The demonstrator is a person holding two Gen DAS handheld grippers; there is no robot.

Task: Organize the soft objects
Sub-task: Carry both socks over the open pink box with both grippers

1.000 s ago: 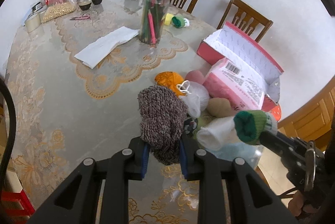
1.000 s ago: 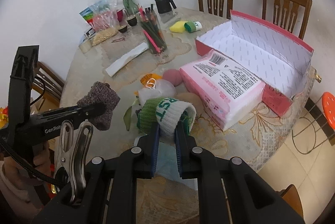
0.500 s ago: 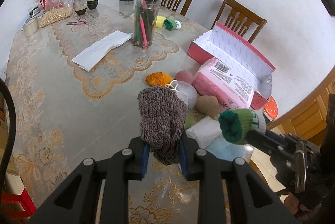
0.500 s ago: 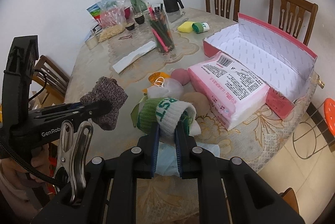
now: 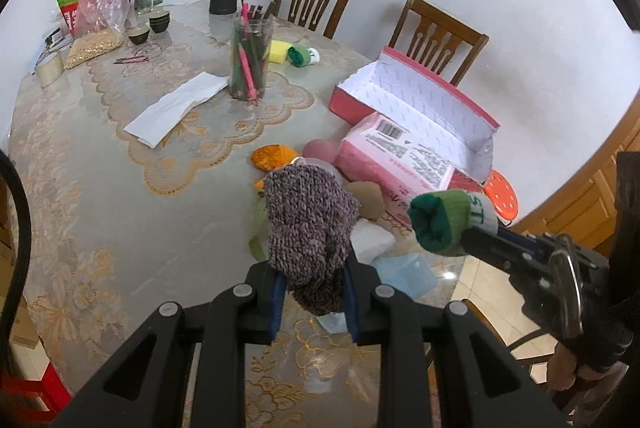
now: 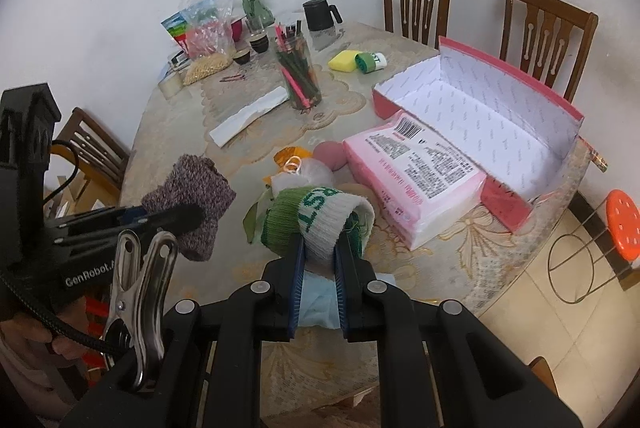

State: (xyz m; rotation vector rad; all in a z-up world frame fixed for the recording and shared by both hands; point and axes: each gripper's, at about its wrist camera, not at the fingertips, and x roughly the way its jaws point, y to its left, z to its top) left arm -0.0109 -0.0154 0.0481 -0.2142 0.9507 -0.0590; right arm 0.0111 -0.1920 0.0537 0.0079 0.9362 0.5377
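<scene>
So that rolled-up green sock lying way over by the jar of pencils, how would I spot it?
Start at the clear pencil jar mid-table, then look past it toward the two chairs. Beside a yellow sponge lies the green rolled sock. Its white lettered cuff and the sponge alongside set it apart from everything nearby.

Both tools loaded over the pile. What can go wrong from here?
1. The pink tissue pack leans over the open pink box's near rim, so a drop could land on it.
2. The left tool pinches only the grey knit roll's bottom; it may slip.
3. The right tool squeezes the green-white sock roll at its cuff; it may unroll.
</scene>
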